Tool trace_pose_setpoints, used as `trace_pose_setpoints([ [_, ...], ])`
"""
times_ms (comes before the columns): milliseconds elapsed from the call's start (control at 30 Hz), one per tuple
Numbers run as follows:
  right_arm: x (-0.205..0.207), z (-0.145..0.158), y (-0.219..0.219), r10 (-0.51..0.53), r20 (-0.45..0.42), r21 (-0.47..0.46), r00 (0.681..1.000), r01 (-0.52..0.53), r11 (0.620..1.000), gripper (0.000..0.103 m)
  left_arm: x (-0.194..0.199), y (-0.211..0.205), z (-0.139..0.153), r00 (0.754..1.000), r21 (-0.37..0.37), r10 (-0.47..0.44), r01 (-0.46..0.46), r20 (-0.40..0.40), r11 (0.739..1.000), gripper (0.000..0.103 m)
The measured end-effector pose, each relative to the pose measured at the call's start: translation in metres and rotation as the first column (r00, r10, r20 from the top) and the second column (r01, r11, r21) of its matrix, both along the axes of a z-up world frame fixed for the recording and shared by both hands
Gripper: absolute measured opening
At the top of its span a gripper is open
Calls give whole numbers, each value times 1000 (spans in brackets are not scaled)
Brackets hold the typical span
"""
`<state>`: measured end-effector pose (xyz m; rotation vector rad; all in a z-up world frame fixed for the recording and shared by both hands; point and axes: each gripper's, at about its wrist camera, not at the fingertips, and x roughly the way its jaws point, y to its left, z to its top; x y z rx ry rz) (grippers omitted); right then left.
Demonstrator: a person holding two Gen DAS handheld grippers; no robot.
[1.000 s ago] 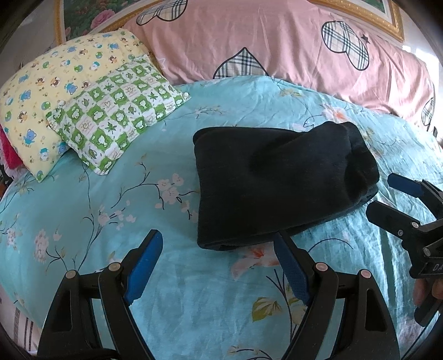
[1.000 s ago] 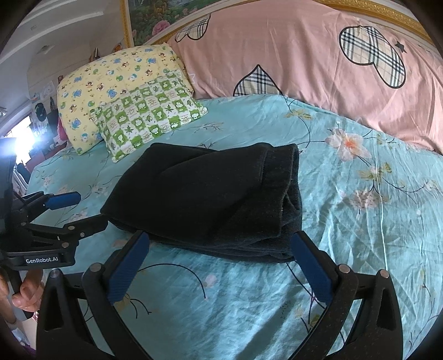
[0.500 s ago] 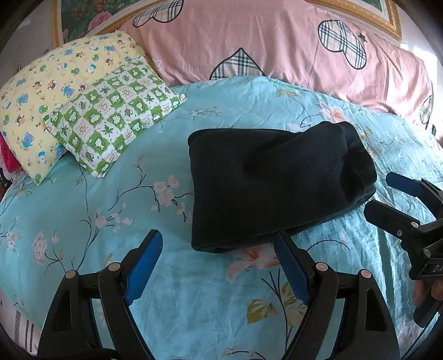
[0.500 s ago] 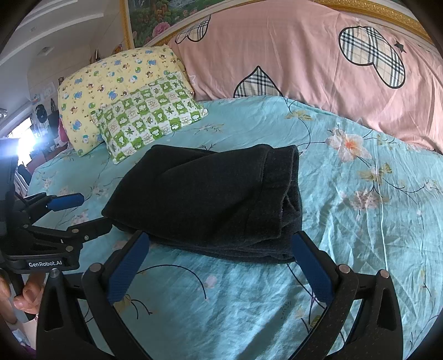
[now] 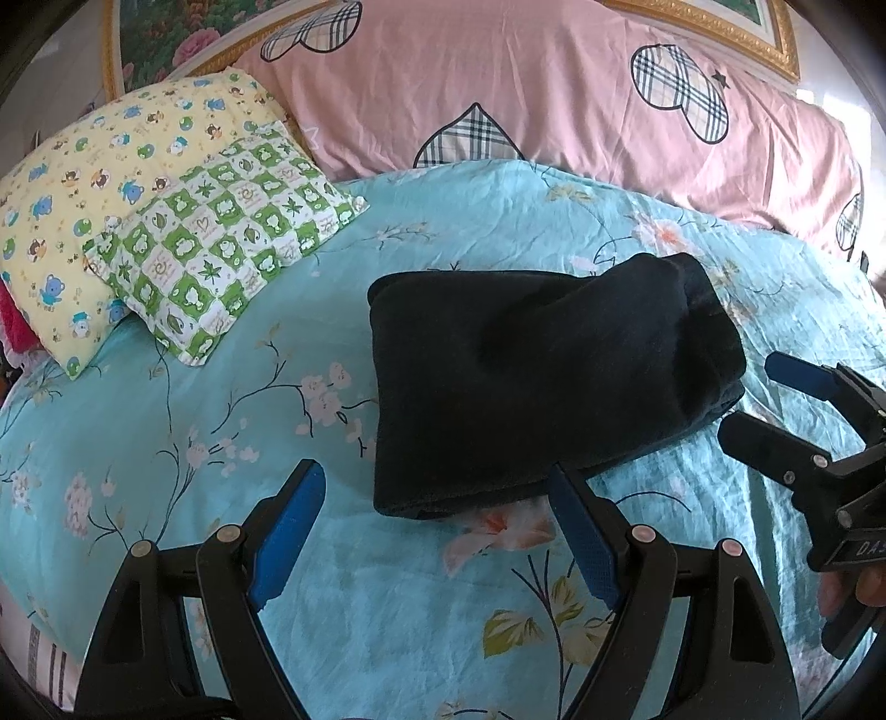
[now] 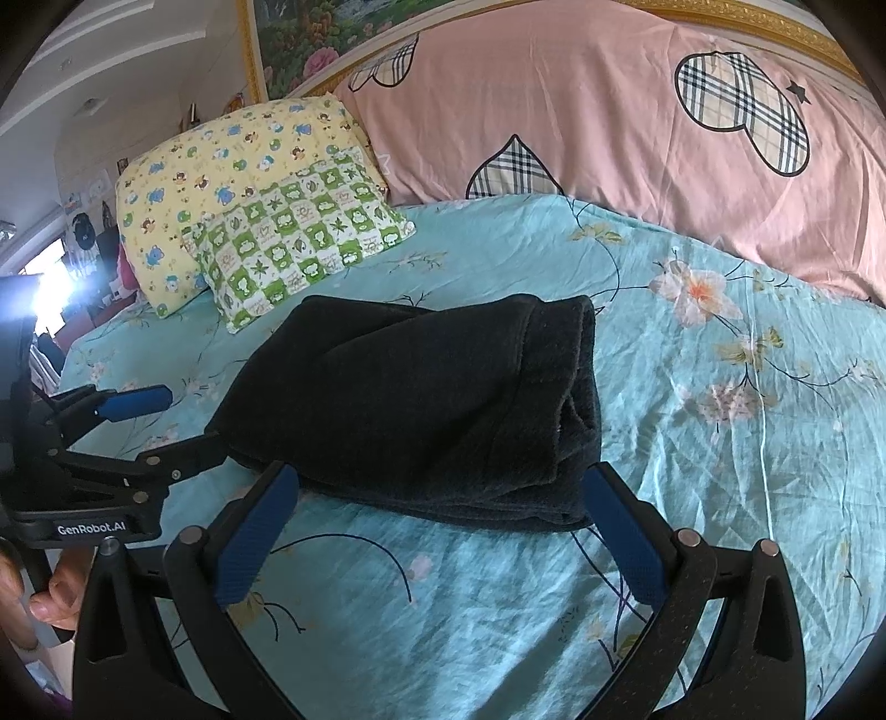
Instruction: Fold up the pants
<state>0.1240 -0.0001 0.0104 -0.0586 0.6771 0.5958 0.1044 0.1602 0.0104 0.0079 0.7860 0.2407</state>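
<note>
The black pants [image 5: 542,376] lie folded into a thick rectangular bundle on the teal floral bedsheet [image 5: 221,354]; they also show in the right wrist view [image 6: 421,404]. My left gripper [image 5: 437,498] is open and empty, just short of the bundle's near left corner. My right gripper [image 6: 437,498] is open and empty, just short of the bundle's near right edge. Each gripper shows in the other's view: the right one [image 5: 758,393] beside the bundle's right end, the left one [image 6: 183,421] beside its left corner.
A yellow animal-print pillow [image 5: 105,183] and a green checked pillow [image 5: 221,232] lie at the back left. A large pink pillow with plaid hearts [image 5: 554,99] spans the head of the bed. A framed picture [image 6: 332,33] hangs above.
Both grippers have drifted slightly and stay open and empty. The folded pants have not moved on the sheet.
</note>
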Motion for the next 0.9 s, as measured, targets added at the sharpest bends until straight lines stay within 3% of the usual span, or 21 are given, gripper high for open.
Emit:
trace_pose_setpoints([
  [900, 8, 8, -8, -37, 9, 34, 999, 37, 999, 102, 8, -2, 14, 999, -34, -6, 7, 38, 999, 83],
])
